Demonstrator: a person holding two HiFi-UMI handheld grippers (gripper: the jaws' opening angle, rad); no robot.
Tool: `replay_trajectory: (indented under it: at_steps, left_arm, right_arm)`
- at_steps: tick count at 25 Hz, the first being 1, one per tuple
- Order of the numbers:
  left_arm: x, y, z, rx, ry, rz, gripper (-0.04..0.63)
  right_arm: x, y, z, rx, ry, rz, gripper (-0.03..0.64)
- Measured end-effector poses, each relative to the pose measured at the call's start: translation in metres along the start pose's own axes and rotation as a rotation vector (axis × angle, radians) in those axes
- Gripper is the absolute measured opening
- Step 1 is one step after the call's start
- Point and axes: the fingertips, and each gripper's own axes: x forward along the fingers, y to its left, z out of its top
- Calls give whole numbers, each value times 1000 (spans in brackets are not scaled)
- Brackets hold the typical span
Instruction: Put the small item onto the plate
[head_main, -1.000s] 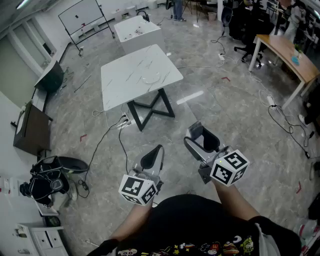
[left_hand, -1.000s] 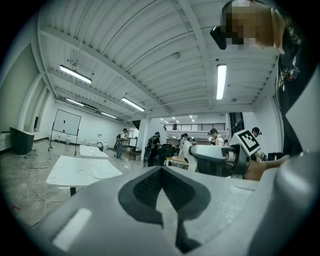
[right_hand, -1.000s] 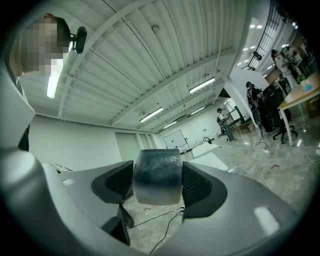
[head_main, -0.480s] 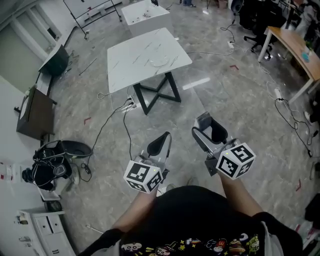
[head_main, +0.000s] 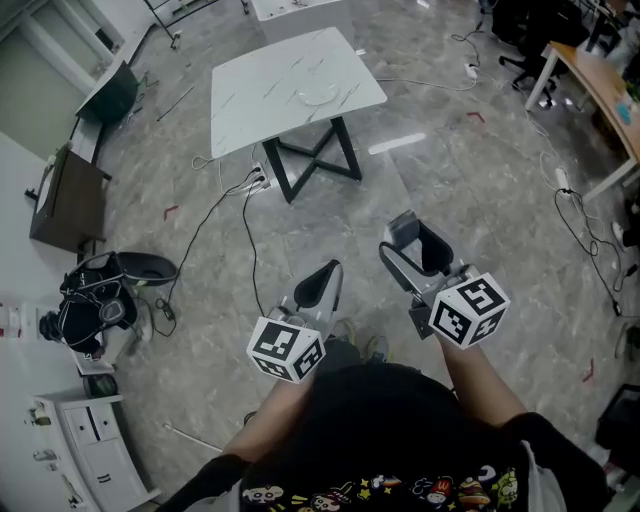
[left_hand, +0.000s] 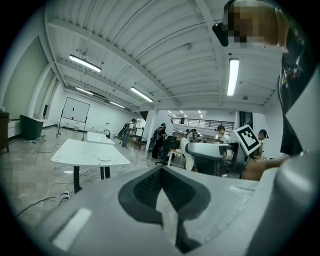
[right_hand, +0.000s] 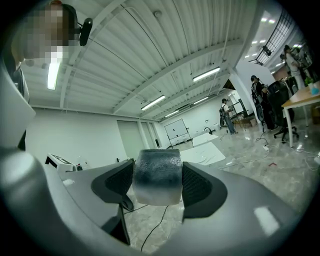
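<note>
**Item in my fingers, plate far ahead**

I stood on the grey floor (head_main: 480, 190), well apart from the white surface (head_main: 260, 90), so I judged that the step in hand was the carrying. My right gripper (head_main: 395, 238) held the small item (right_hand: 157, 175) between its fingers. It was a greyish, half-clear block, pressed on both sides by the dark pads (right_hand: 197, 187). My left gripper (head_main: 324, 272) had its fingers closed together with nothing between them (in its own view only a thin line separated them). The plate (head_main: 322, 95) lay on the surface, a little right of the middle. It was pale and hard to distinguish from the top, and I could not tell if anything was on it.

The next move, I thought, called for walking closer until the plate came under the right gripper. After that I had to lower the item onto the plate, and only there open the fingers. Cables (head_main: 250, 250) lay on the floor beside the black legs (head_main: 315, 175) of the surface, so my feet needed care too.

About writing: I could read no brand or label on the item. The marker cubes (head_main: 470, 310) carried only black and white square patterns. The cartoon print on my dark shirt (head_main: 400, 430) was too small to read.
</note>
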Motion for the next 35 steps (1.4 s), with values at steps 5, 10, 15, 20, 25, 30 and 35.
replay_trajectory:
  at_steps: [5, 10, 15, 20, 25, 30, 35]
  left_arm:
    - [10, 17, 2, -13, -12, 19, 0]
    - [34, 43, 10, -23, -12, 1, 0]
    - [64, 81, 17, -31, -7, -19, 0]
    - [86, 123, 33, -33, -7, -32, 0]
    - [100, 166, 50, -25, -12, -47, 0]
    - [112, 201, 64, -17, -22, -52, 0]
    - [121, 236, 70, -12, -12, -63, 0]
  right_arm:
    - [17, -9, -4, 8, 21, -4, 334]
    - [46, -22, 3, 5, 33, -15, 334]
    - [84, -35, 11, 0, 43, -35, 334]
    - [126, -45, 19, 3, 57, -56, 334]
    - [169, -46, 30, -5, 59, -78, 334]
    - [205, -44, 38, -16, 72, -96, 334]
    - [238, -45, 39, -23, 79, -124, 334]
